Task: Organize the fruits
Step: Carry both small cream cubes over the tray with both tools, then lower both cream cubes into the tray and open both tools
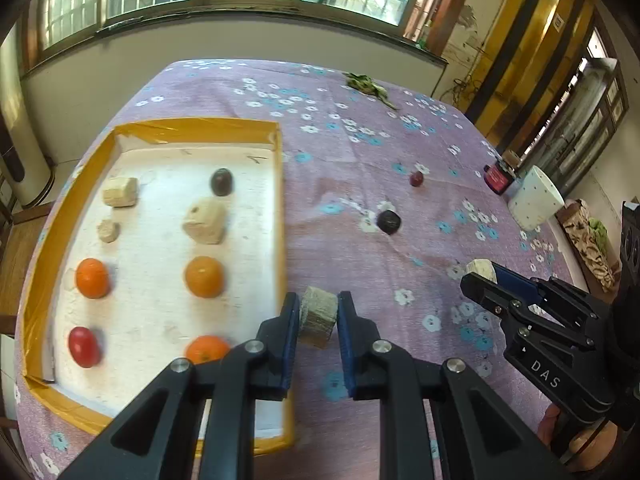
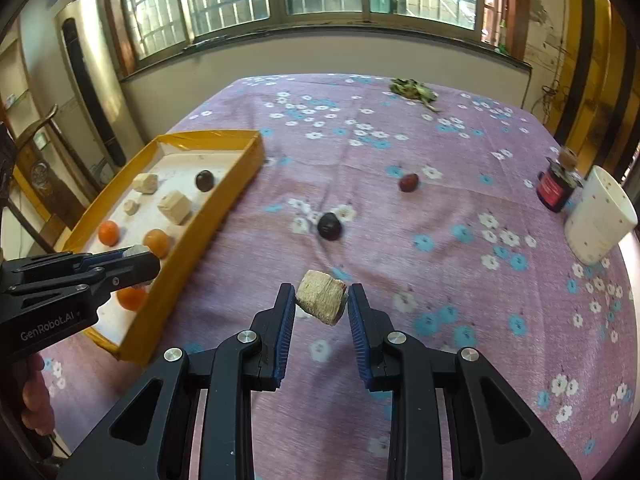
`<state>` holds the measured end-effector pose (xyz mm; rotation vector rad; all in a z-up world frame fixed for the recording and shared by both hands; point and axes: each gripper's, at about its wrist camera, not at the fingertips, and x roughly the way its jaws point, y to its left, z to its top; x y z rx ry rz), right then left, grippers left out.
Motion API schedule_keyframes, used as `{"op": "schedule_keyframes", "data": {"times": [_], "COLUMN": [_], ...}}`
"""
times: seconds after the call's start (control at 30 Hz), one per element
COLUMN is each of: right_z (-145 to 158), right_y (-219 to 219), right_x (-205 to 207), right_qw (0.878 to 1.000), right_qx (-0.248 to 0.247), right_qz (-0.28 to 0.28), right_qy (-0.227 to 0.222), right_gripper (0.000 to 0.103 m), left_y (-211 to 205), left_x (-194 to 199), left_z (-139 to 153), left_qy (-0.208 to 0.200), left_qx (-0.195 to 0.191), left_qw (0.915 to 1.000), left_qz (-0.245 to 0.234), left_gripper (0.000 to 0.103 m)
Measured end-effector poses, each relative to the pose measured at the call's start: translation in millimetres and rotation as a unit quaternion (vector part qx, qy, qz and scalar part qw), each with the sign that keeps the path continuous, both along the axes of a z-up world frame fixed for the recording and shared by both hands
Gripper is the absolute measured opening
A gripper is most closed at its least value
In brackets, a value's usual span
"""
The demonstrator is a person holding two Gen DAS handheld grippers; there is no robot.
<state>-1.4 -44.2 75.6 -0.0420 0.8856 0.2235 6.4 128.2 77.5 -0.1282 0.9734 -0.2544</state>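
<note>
The left gripper (image 1: 318,318) was clamped on a pale, rough chunk (image 1: 317,317), its blue pads pressed to both sides, and held it just above the right edge of the yellow tray (image 1: 192,126). The right gripper (image 2: 322,304) held a second pale chunk (image 2: 321,297) between its fingers over the purple flowered tablecloth (image 2: 400,140), well right of the tray; both pads touched the piece, which sat tilted.

Inside the tray, on its white floor, lay three more pale chunks: one at the back left (image 1: 120,192), a small one in front of it (image 1: 108,231) and a larger one (image 1: 205,221) to the right. A dark plum (image 1: 221,181) sat behind the larger chunk. Nearer the camera were three oranges (image 1: 93,278) (image 1: 204,276) (image 1: 207,349) and a red fruit (image 1: 84,347) at the front left.

Out on the cloth, apart from each other, lay a dark plum (image 2: 329,226) and farther back a red plum (image 2: 409,182). At the right edge stood a white dotted cup (image 2: 600,216) beside a dark jar with a red label (image 2: 554,190). Some green leaves (image 2: 412,90) lay at the far side of the table
</note>
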Motion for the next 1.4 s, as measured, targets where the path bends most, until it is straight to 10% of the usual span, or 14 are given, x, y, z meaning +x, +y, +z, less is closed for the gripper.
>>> {"op": "schedule_keyframes", "data": {"times": [0.9, 1.4], "right_z": [-10.2, -7.5], "right_y": [152.1, 165.8], "right_x": [34.2, 136.1], "right_qw": [0.99, 0.995], "right_qx": [0.004, 0.001], "right_qz": [0.137, 0.091], "right_qy": [0.028, 0.027], "right_gripper": [0.026, 0.026], "left_y": [129.3, 141.4], "left_x": [11.2, 126.8], "left_z": [-20.6, -15.7], "left_qy": [0.022, 0.02], "left_qx": [0.014, 0.034], "left_qw": [0.9951, 0.997], "left_qz": [0.095, 0.066], "left_gripper": [0.021, 0.021]}}
